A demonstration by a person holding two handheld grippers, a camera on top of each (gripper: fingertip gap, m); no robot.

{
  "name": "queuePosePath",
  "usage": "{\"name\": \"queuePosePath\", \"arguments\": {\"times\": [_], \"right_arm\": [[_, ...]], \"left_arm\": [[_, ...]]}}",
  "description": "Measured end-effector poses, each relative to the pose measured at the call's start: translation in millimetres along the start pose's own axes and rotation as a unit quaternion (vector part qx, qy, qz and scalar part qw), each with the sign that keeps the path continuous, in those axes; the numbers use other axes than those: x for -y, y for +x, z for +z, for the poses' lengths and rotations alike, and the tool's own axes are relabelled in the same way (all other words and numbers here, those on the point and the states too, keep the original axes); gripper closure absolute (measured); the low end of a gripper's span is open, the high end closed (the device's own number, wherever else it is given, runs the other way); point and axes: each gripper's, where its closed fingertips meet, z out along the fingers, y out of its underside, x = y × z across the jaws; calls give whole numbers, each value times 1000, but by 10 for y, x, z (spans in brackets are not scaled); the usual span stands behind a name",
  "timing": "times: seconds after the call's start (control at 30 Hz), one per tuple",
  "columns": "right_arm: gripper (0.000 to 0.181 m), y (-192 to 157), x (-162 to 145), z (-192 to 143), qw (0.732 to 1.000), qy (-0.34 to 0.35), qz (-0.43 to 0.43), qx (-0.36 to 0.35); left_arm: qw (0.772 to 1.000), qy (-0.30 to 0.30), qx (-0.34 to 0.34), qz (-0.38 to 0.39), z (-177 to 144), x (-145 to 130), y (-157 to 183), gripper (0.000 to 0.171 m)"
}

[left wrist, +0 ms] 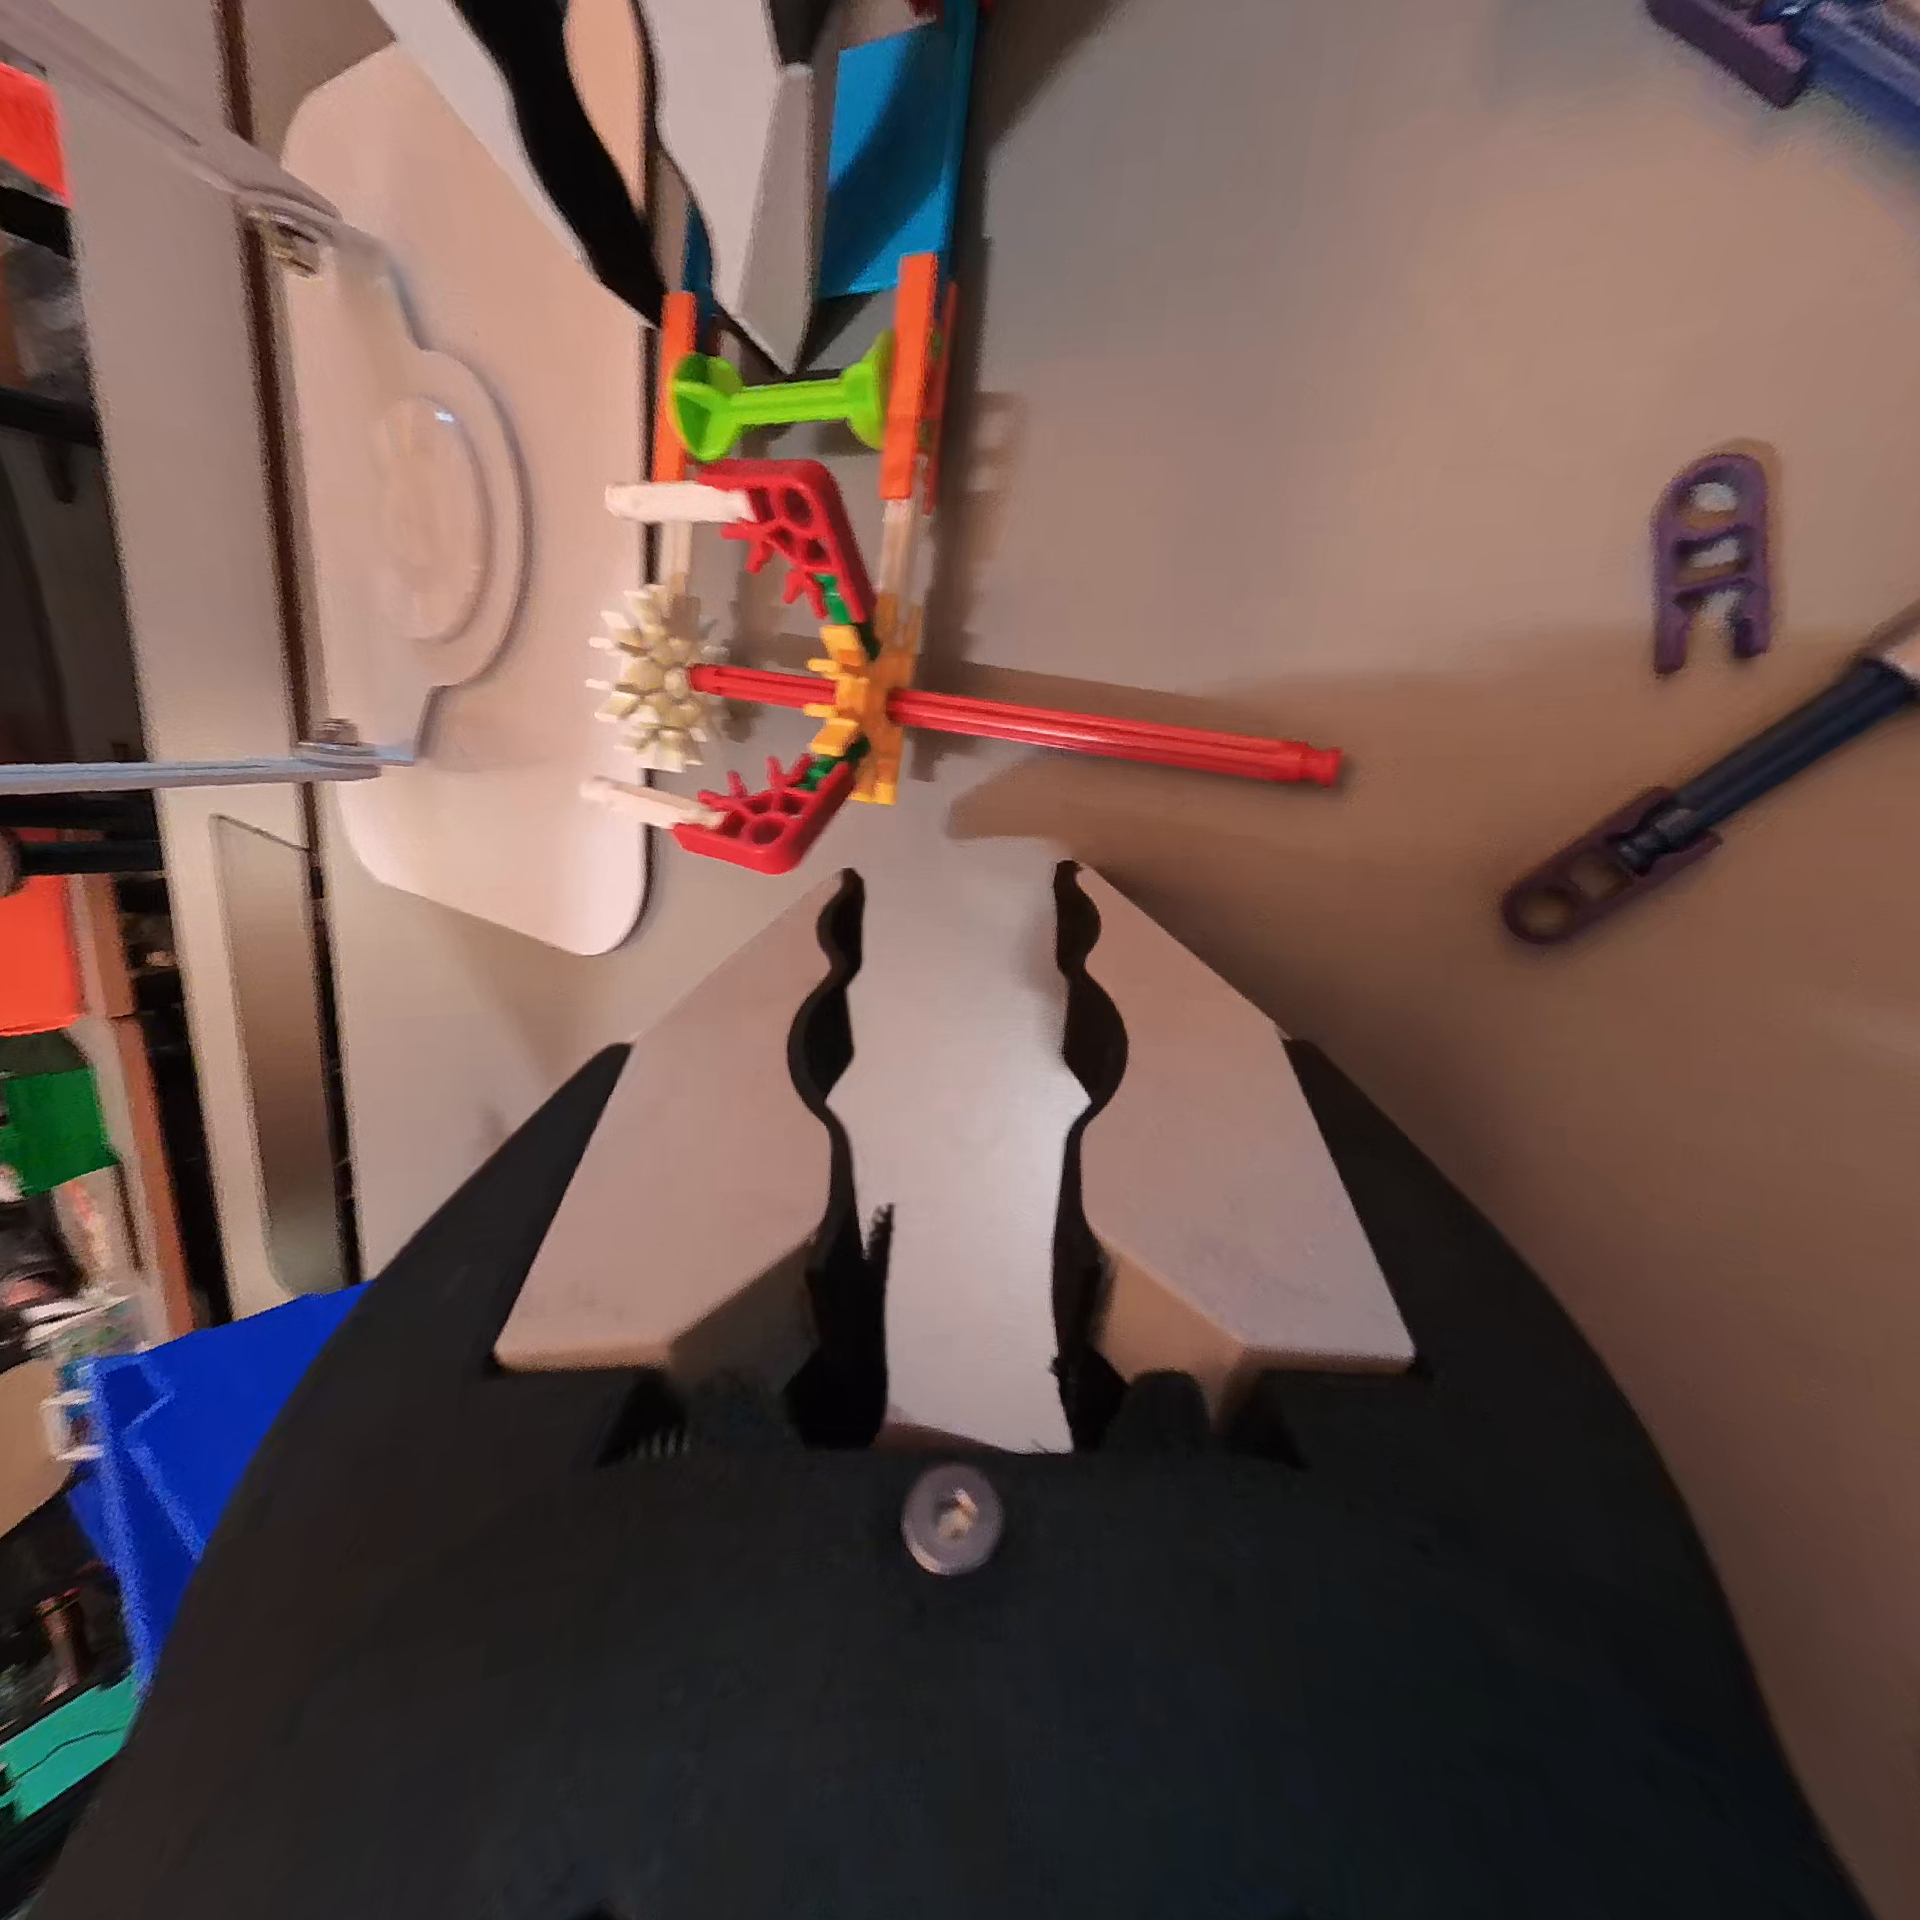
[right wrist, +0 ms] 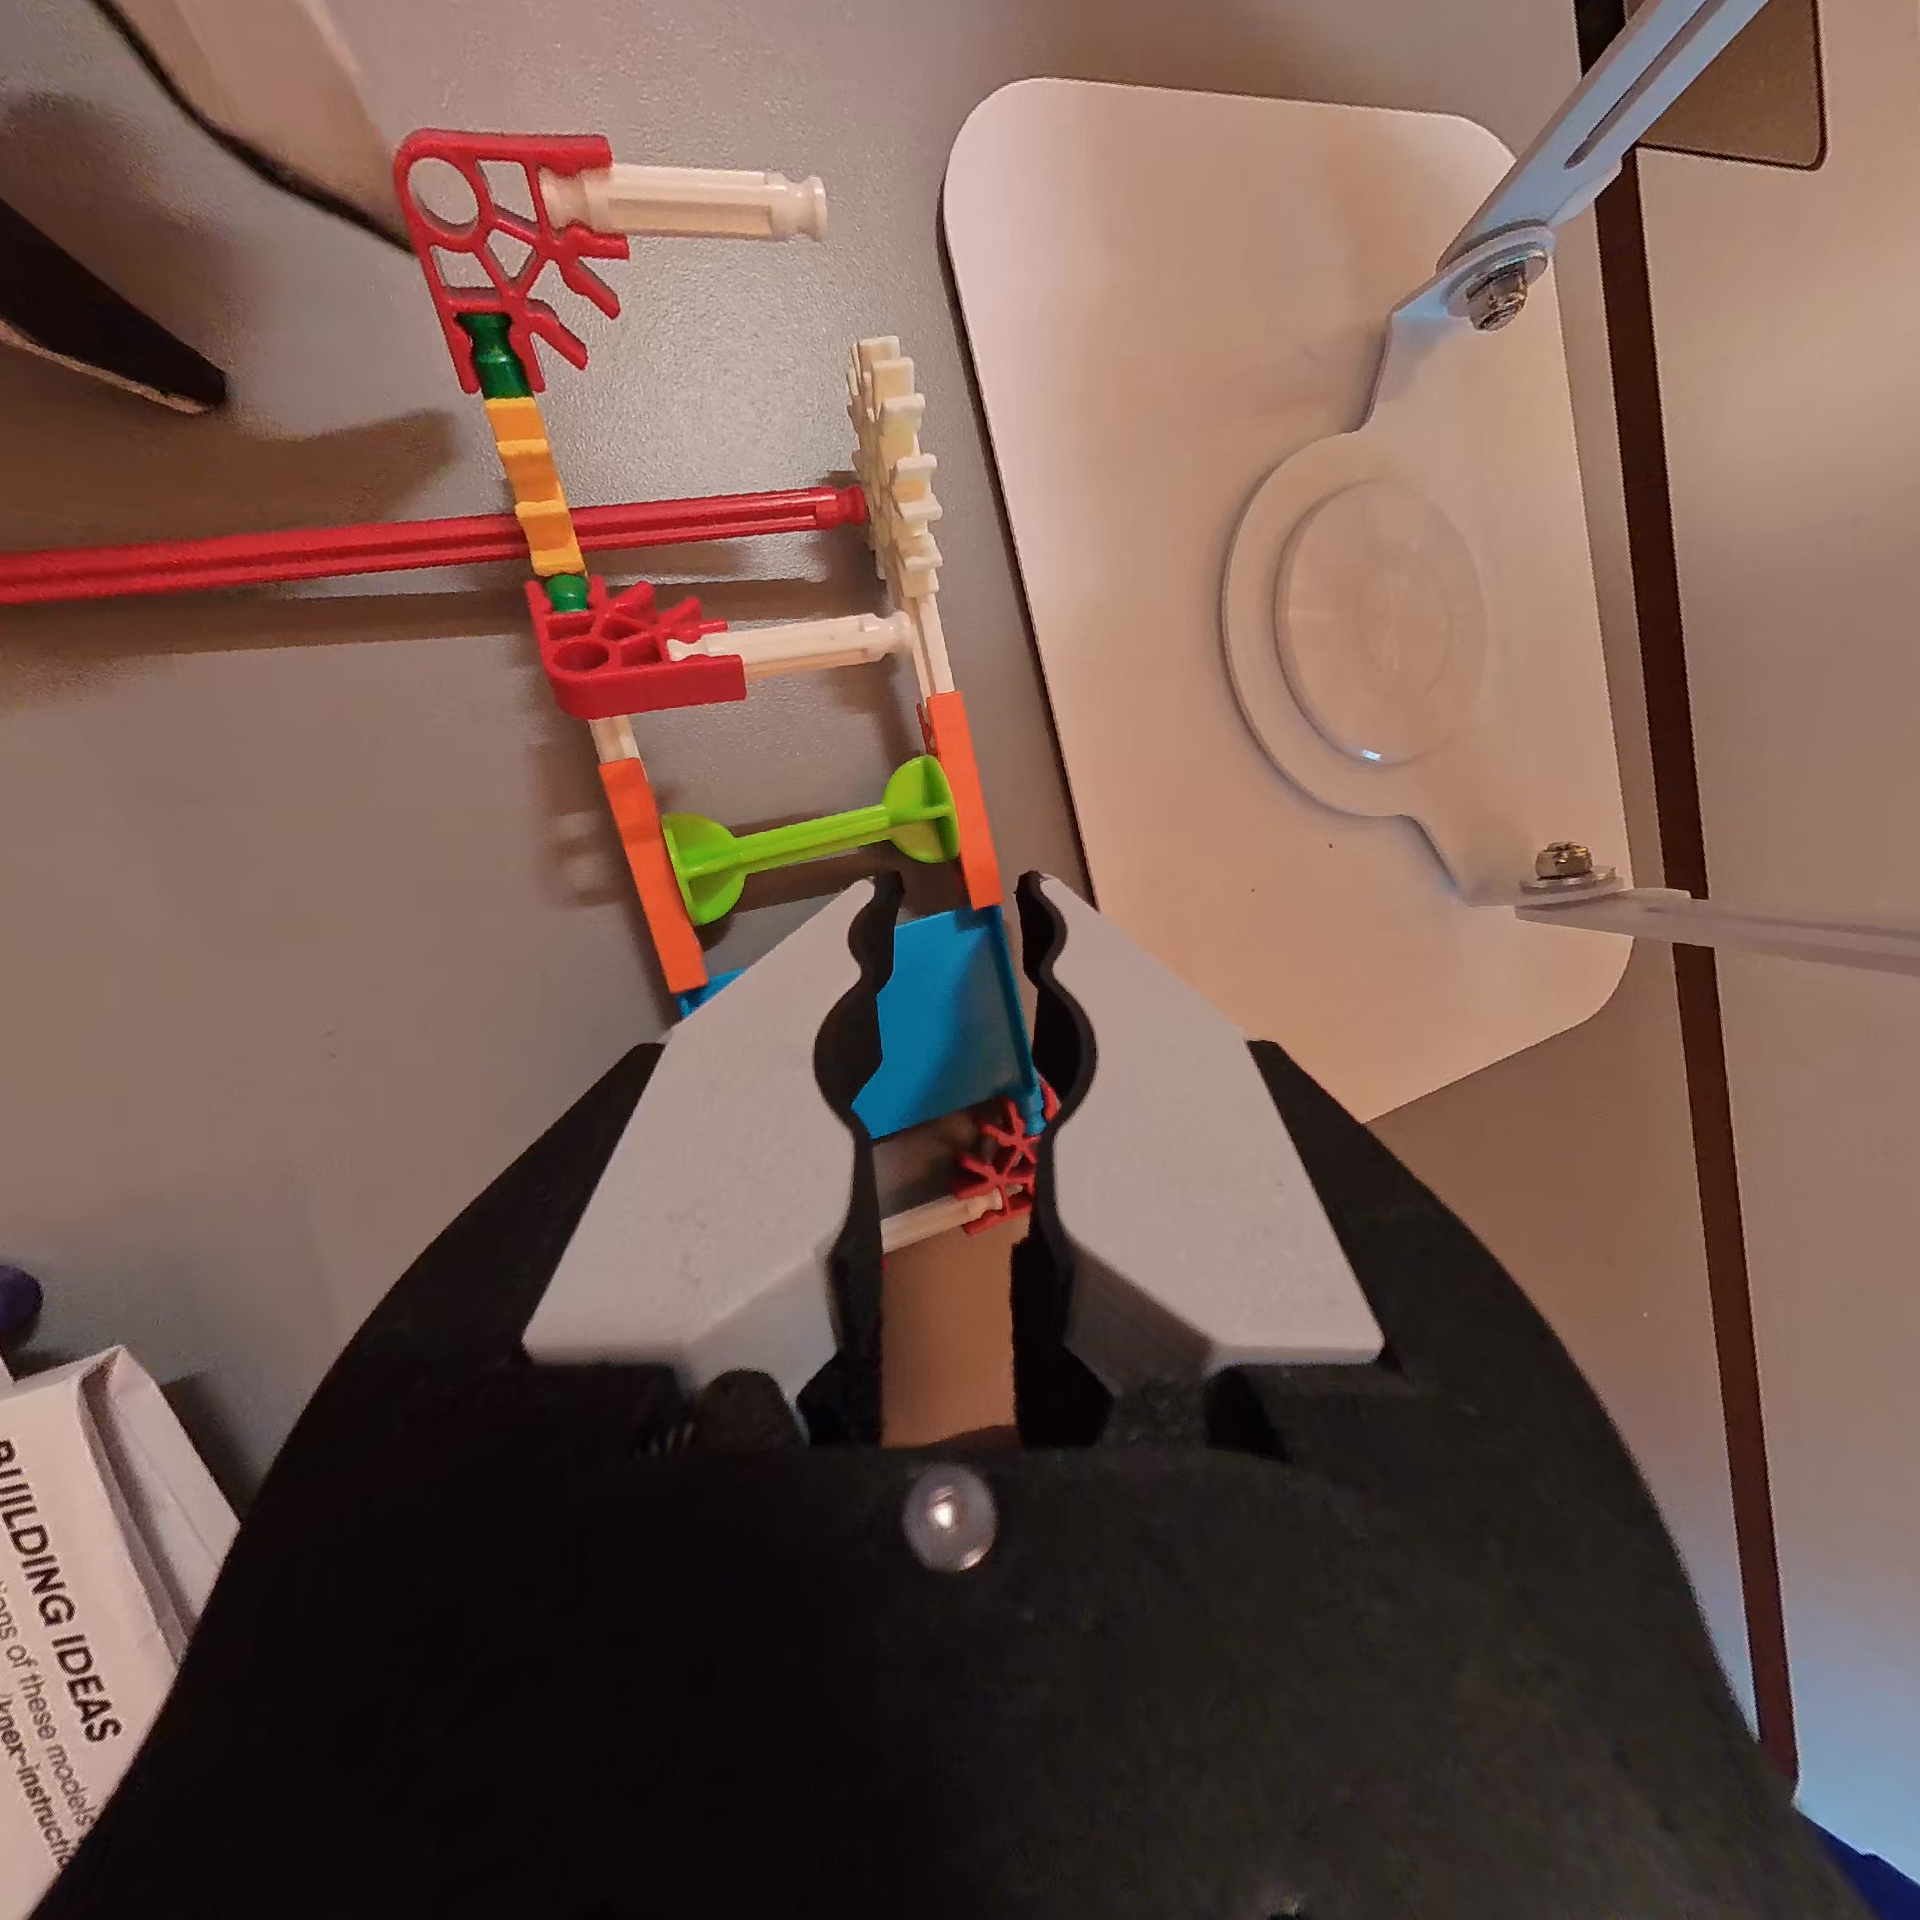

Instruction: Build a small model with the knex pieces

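On the counter (left wrist: 1351,364) lies the rod-and-connector model (right wrist: 727,623), red rod (left wrist: 1091,727) sticking out. Right tool (right wrist: 956,904) straddles its blue panel (right wrist: 945,1008), whether it's gripping I can't tell; left tool (left wrist: 956,883) hangs parted and empty nearby.

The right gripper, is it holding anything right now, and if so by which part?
The right gripper straddles the blue panel at the near end of the toy model, but whether it grips cannot be told. The left gripper holds nothing.
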Motion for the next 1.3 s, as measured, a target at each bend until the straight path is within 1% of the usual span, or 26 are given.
{"name": "queuePosePath", "arguments": {"times": [0.07, 0.13, 0.23, 0.3, 0.4, 0.47, 0.53, 0.6, 0.63, 0.67, 0.73, 0.77, 0.83, 0.9, 0.97, 1.1, 1.13, 1.17, 1.3], "right_arm": [[160, -1, -1, 1, 1000, 2, 0, 1], [160, -3, 0, 1, 1000, 3, 0, 2], [161, -4, 1, 4, 1000, 5, 3, 4], [162, -2, 2, 7, 1000, 7, 5, 4], [163, -1, 4, 11, 1000, 10, 8, 4], [163, 0, 4, 12, 1000, 13, 10, 5], [164, 2, 3, 16, 1000, 16, 12, 6], [165, 3, 5, 19, 1000, 17, 14, 6], [166, 1, 7, 21, 1000, 17, 14, 6], [166, -1, 7, 21, 1000, 18, 13, 6], [167, -6, 6, 21, 1000, 20, 13, 6], [168, -9, 5, 21, 1000, 22, 14, 7], [169, -12, 4, 21, 999, 26, 18, 12], [169, -12, 6, 24, 999, 29, 21, 14], [169, -15, 7, 26, 999, 32, 22, 16], [169, -15, 8, 27, 999, 35, 23, 16], [169, -14, 8, 28, 999, 36, 23, 16], [169, -14, 10, 29, 999, 37, 24, 16], [170, -13, 16, 36, 999, 40, 24, 17]], "left_arm": [[1000, 11, 17, 1, -64, 49, -72, 137], [999, 31, 39, -3, -225, 127, -178, 135], [996, 72, 54, -24, -606, 239, -305, 132], [992, 74, 99, -31, -916, 156, -513, 129], [982, 69, 153, -84, -1409, -187, -872, 122], [976, 48, 173, -122, -1643, -544, -1061, 117], [973, -6, 181, -143, -1761, -999, -1182, 113], [967, -60, 186, -167, -1812, -1451, -1288, 112], [964, -78, 180, -180, -1808, -1649, -1314, 113], [962, -89, 174, -192, -1787, -1821, -1335, 119], [958, -111, 152, -215, -1695, -2139, -1328, 121], [957, -118, 149, -220, -1637, -2269, -1346, 125], [954, -134, 127, -235, -1478, -2456, -1325, 124], [956, -137, 112, -236, -1297, -2520, -1346, 124], [959, -133, 83, -237, -1086, -2507, -1348, 127], [958, -173, 43, -227, -718, -2624, -1409, 124], [956, -175, 35, -232, -633, -2641, -1439, 130], [954, -181, 33, -237, -557, -2677, -1481, 141], [943, -229, 26, -242, -335, -2940, -1624, 149]]}}
